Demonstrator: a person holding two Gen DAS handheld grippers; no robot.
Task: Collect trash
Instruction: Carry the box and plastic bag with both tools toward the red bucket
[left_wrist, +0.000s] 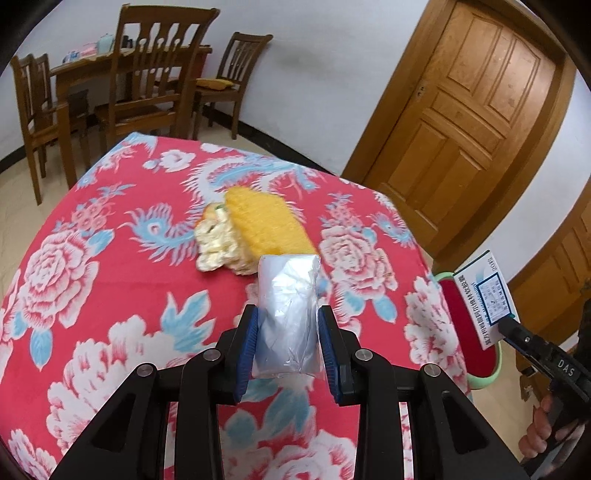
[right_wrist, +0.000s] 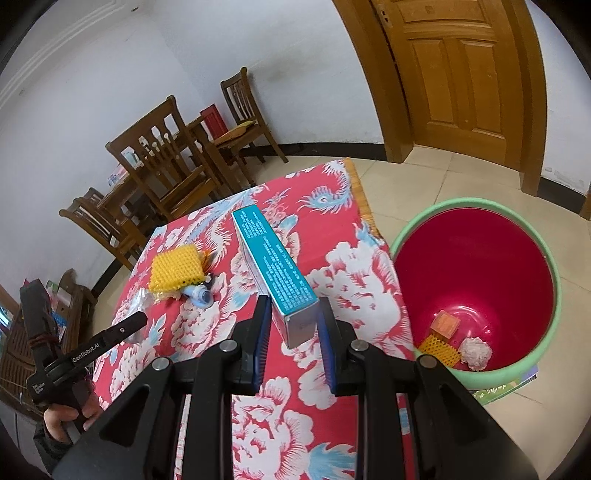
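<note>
Floral tablecloth (left_wrist: 110, 295), red bin (right_wrist: 476, 266) beside. L gripper (left_wrist: 286, 332), marked "GenRobot.AI", clamps silver packet (left_wrist: 288, 314); R gripper (right_wrist: 291, 332), "DAS", clamps teal box (right_wrist: 275, 269) near bin.

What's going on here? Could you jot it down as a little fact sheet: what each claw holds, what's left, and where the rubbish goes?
left gripper: shut on silver plastic packet
right gripper: shut on teal carton
left on floral tablecloth: yellow foam net, small blue tube
bin: red bucket with green rim, on floor right of table
already in bin: orange piece, yellow net, white wad
</note>
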